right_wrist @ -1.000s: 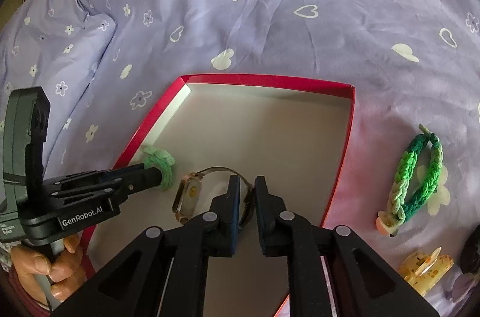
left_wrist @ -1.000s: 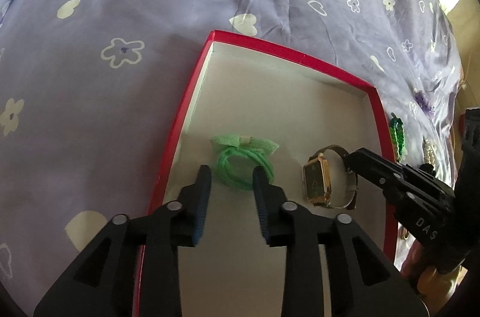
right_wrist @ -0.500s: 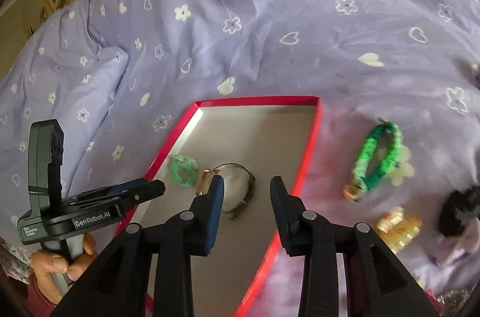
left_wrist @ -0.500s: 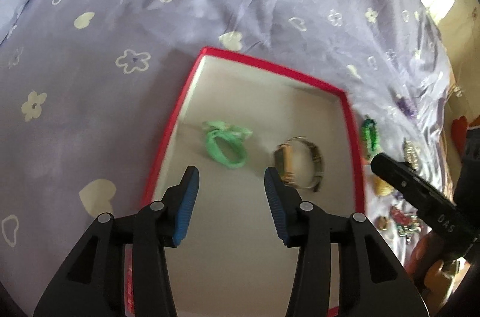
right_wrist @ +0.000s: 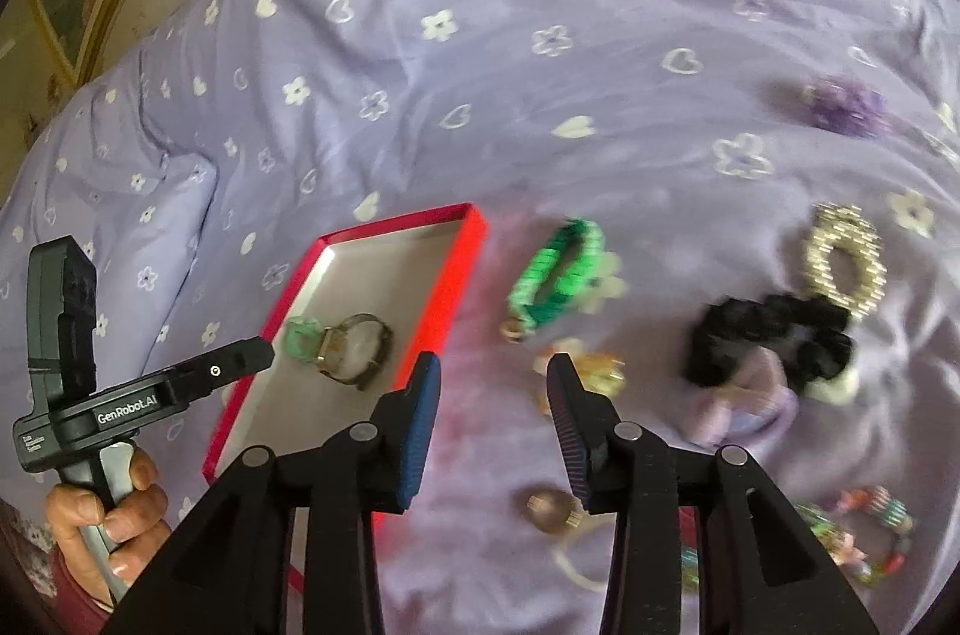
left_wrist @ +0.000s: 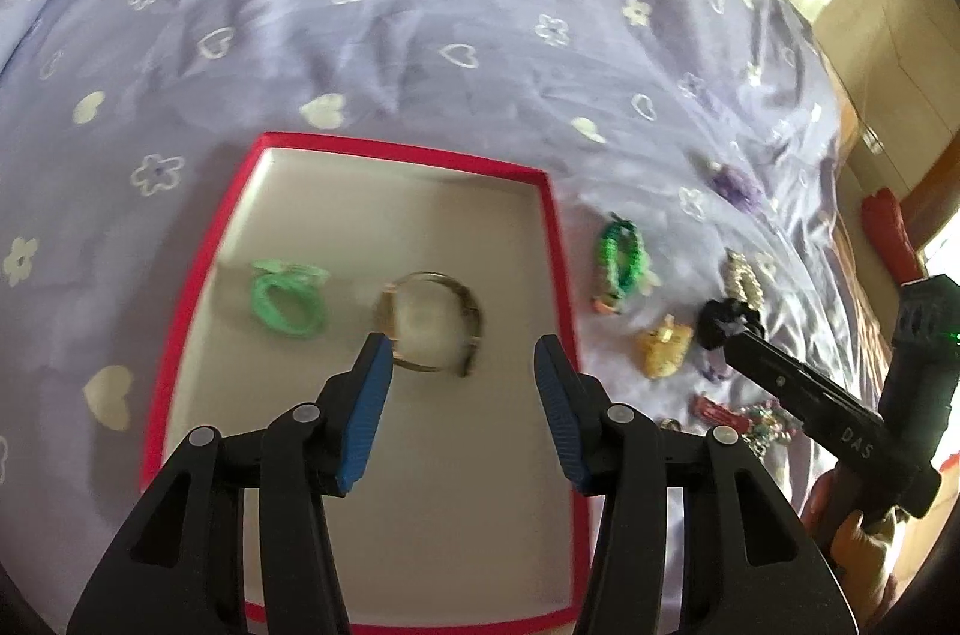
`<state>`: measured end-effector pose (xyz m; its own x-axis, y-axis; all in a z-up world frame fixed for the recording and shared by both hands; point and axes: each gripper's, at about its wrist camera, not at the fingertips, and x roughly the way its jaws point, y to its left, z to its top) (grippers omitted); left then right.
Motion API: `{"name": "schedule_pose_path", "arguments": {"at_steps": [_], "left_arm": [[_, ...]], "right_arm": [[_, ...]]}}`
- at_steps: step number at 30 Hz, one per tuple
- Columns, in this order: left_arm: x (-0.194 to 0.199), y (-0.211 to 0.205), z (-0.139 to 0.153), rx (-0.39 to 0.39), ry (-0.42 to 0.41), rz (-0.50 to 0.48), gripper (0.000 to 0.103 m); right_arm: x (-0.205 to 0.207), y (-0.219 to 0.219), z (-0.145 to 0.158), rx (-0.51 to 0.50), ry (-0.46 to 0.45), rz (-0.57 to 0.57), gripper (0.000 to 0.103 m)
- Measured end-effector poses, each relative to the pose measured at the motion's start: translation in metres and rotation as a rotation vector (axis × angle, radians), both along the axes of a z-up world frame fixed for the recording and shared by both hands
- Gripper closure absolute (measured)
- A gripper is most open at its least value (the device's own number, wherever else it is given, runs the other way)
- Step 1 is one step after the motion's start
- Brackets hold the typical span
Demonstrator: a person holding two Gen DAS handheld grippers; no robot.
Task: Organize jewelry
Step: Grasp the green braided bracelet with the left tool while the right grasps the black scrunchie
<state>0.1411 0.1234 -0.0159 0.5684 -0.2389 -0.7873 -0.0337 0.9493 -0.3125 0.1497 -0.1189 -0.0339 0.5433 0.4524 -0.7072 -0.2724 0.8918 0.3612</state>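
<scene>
A red-rimmed box (left_wrist: pixel 555 239) lies on the purple bedspread; it also shows in the right wrist view (right_wrist: pixel 447 293). Inside it lie a light green hair tie (left_wrist: pixel 287 299) and a gold watch (left_wrist: pixel 432 323). My left gripper (left_wrist: pixel 462 365) is open and empty above the box's near half. My right gripper (right_wrist: pixel 491 383) is open and empty, over the bedspread just right of the box. Ahead of it lie a green braided bracelet (right_wrist: pixel 555 278) and a yellow hair clip (right_wrist: pixel 594 371).
More pieces lie to the right: a black scrunchie (right_wrist: pixel 768 335), a pearl hair tie (right_wrist: pixel 846 266), a lilac bow (right_wrist: pixel 750 404), a purple flower piece (right_wrist: pixel 846 104), a beaded string (right_wrist: pixel 864 533) and a round charm (right_wrist: pixel 549 509). Pillows lie at the far left.
Both grippers opened and pulled back and up from the box. The right one let go of the watch, which now lies in the box, and swung right over the bedspread.
</scene>
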Motion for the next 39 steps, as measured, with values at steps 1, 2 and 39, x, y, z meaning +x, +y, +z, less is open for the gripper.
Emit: {"name": "schedule_pose_path", "arguments": {"at_steps": [1,2,39], "left_arm": [[0.0,-0.004,0.001,-0.001,-0.002,-0.008,0.055],[0.0,-0.008,0.001,-0.001,-0.002,-0.017,0.055],[0.086,-0.139,-0.02,0.144,0.034,-0.251,0.055]], "right_arm": [[-0.002,-0.006,0.0,-0.001,0.0,-0.011,0.063],[-0.004,-0.012,0.0,0.0,0.001,-0.019,0.063],[0.023,-0.124,-0.032,0.003,0.076,-0.226,0.06]]}}
